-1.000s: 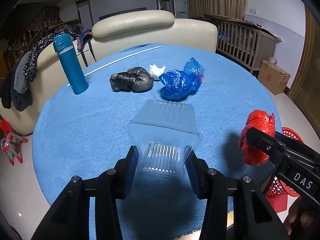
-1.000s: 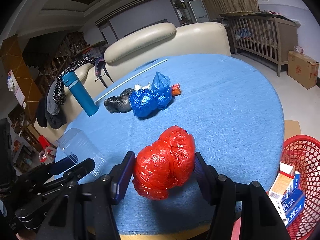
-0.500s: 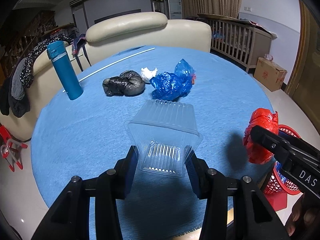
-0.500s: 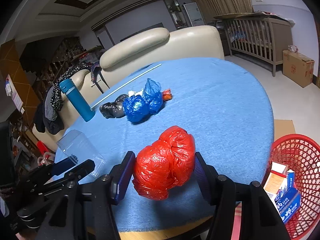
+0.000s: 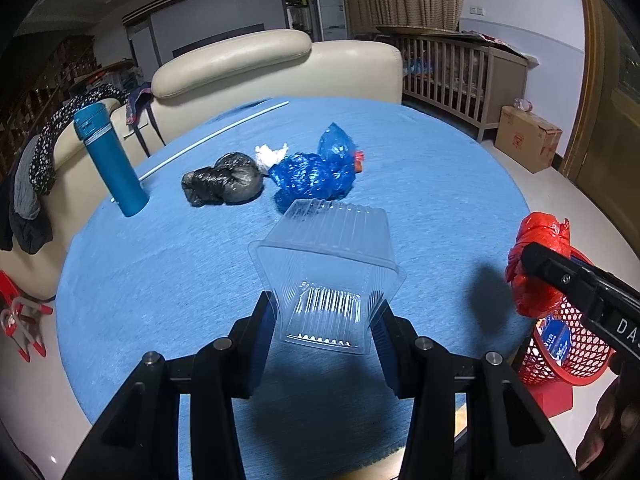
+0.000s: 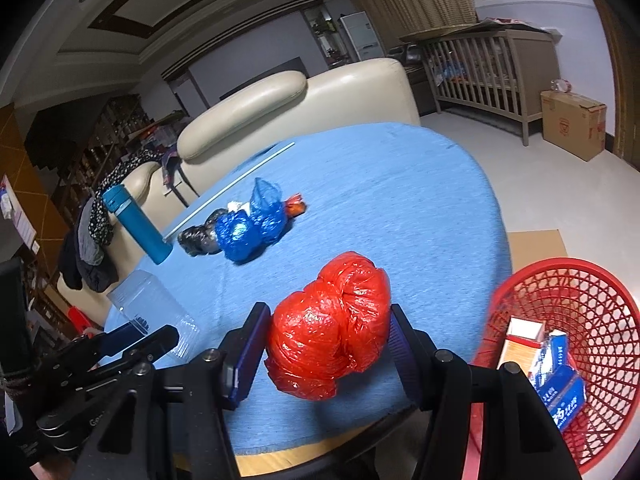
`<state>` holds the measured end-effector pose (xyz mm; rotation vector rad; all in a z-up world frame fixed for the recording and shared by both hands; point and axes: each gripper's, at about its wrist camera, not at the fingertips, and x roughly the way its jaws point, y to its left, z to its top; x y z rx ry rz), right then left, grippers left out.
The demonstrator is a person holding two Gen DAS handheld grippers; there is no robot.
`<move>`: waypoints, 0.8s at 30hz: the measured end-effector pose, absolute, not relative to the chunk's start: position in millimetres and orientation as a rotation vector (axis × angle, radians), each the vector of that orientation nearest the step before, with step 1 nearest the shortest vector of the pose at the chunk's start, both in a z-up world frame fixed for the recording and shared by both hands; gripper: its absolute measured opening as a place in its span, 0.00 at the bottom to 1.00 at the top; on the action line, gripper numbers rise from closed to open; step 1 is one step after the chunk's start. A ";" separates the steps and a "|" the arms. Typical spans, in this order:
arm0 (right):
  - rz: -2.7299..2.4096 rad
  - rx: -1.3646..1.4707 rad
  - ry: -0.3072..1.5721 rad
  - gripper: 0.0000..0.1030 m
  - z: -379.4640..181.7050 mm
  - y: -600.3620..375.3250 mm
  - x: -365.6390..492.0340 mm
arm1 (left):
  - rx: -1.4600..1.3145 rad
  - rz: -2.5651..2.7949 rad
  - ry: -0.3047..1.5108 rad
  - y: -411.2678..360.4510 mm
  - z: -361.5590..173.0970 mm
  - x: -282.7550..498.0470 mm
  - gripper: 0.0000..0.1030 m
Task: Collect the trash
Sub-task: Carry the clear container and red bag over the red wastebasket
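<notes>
Jaws of my left gripper (image 5: 325, 322) are clamped on the clear ribbed plastic tub (image 5: 326, 276), its base caught between the pads and its rim pointing toward 12 o'clock, raised above the blue-covered round bench (image 5: 168, 264). My right gripper (image 6: 328, 344) squeezes the crumpled red plastic bag (image 6: 330, 326), which bulges out toward 12 o'clock. I judge both are held clear for the red mesh basket (image 6: 592, 320) at 3 o'clock. Blue bag (image 5: 316, 172) and black bag (image 5: 222, 179) wait at 12 o'clock.

Clear ribbed plastic container (image 5: 326, 276), glossy crinkled red plastic bag (image 6: 332, 328), matt blue cloth tablecloth (image 5: 168, 264).
</notes>
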<state>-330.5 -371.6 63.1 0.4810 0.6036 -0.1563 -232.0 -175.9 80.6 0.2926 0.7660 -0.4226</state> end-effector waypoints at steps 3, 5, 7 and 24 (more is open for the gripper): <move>-0.171 0.491 0.599 0.60 62.3 -378.5 -334.7 | 0.305 -0.437 0.760 -183.0 81.8 -233.8 0.48; -0.186 0.498 0.595 0.60 61.4 -385.0 -339.0 | 0.314 -0.456 0.754 -191.0 83.5 -236.3 0.48; -0.198 0.506 0.592 0.60 61.0 -390.5 -342.6 | 0.323 -0.475 0.748 -199.2 85.5 -239.2 0.48; -0.418 0.576 0.554 0.60 51.7 -476.4 -413.8 | 0.418 -0.737 0.726 -296.8 91.2 -281.3 0.47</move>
